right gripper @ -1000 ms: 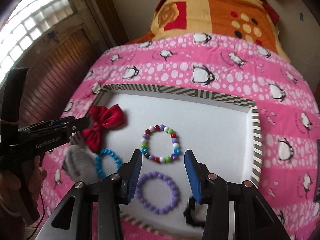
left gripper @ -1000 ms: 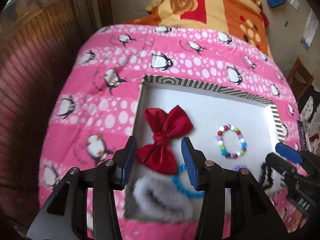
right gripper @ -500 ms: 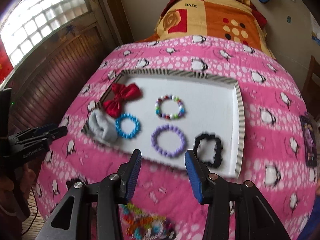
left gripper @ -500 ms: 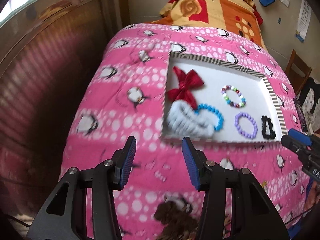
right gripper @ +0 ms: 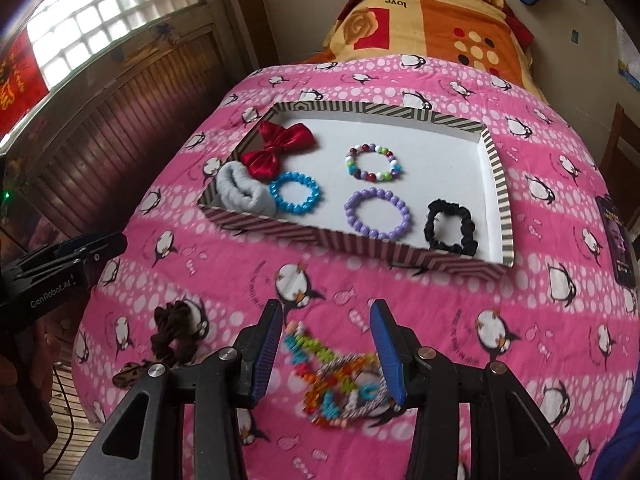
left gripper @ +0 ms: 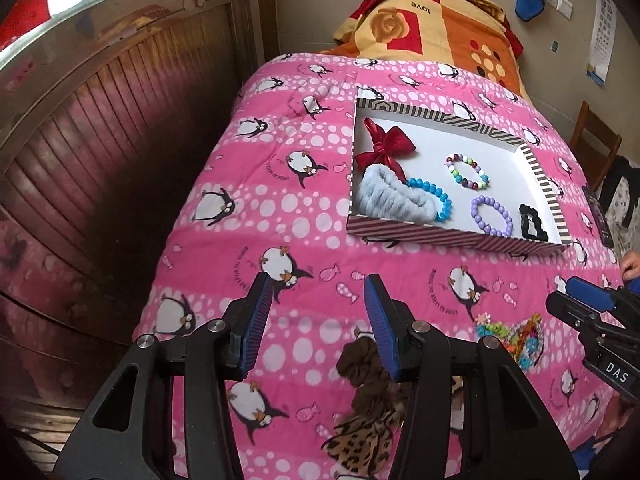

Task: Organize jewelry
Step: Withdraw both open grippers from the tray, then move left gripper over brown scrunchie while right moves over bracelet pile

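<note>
Right wrist view shows my right gripper [right gripper: 326, 344] with jaws wide and empty over the colourful bead tangle [right gripper: 336, 376], left gripper [left gripper: 316, 316] likewise gaping near the brown scrunchie [left gripper: 362, 364], while six pieces already lie in the tray [right gripper: 352, 242] ahead.

The blanket [right gripper: 400, 288] is pink with white dots and black-and-white penguins, and the quilt [right gripper: 432, 20] behind it is orange, yellow and red with a rose print. The tray [right gripper: 498, 184] has a black-and-white striped rim and a white floor, holding a red satin bow [right gripper: 280, 146], a pale grey fuzzy band [right gripper: 244, 192], a bright blue bead bracelet [right gripper: 295, 193], a multicoloured bead bracelet [right gripper: 374, 163], a lilac bead bracelet [right gripper: 377, 213] and a black scrunchie [right gripper: 451, 227]. Nearer lie a dark brown scrunchie [right gripper: 176, 330], a leopard-print scrunchie [left gripper: 360, 440] and a rainbow-coloured bead piece [right gripper: 336, 384], between blue finger pads [right gripper: 386, 350] on black grippers.
</note>
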Demonstrator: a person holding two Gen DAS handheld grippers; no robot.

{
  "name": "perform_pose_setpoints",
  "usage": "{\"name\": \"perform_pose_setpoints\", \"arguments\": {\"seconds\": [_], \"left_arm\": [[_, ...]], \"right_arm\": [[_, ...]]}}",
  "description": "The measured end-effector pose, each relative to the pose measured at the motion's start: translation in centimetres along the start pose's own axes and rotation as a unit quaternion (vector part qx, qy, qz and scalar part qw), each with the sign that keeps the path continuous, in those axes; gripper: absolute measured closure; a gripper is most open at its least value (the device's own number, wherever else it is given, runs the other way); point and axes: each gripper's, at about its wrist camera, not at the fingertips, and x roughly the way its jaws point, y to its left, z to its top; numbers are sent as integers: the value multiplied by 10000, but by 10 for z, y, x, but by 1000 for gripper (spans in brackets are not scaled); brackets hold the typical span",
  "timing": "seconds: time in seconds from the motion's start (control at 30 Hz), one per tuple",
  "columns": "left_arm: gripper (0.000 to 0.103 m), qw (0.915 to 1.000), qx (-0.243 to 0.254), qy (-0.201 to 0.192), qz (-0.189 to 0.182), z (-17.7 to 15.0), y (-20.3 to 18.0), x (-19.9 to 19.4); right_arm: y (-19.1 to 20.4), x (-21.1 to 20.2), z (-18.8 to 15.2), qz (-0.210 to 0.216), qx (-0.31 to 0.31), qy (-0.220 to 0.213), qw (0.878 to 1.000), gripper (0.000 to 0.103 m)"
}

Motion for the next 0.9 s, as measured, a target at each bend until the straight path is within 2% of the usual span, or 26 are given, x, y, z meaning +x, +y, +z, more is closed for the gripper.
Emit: {"name": "perform_pose_setpoints", "arguments": {"seconds": [0.13, 0.27, 0.9], "left_arm": [[56, 10000, 9, -76, -17, -9, 1, -9], [56, 9999, 70, -147, -25, -16, -1, -17], [56, 9995, 115, -286, 17, -41, -5, -37]], "right_arm": [[6, -12, -10, -7, 51, -168, 9998, 59], [9, -21, -17, -67, 63, -277, 9996, 44], [17, -36, -41, -167, -78, -288, 9994, 44]]}}
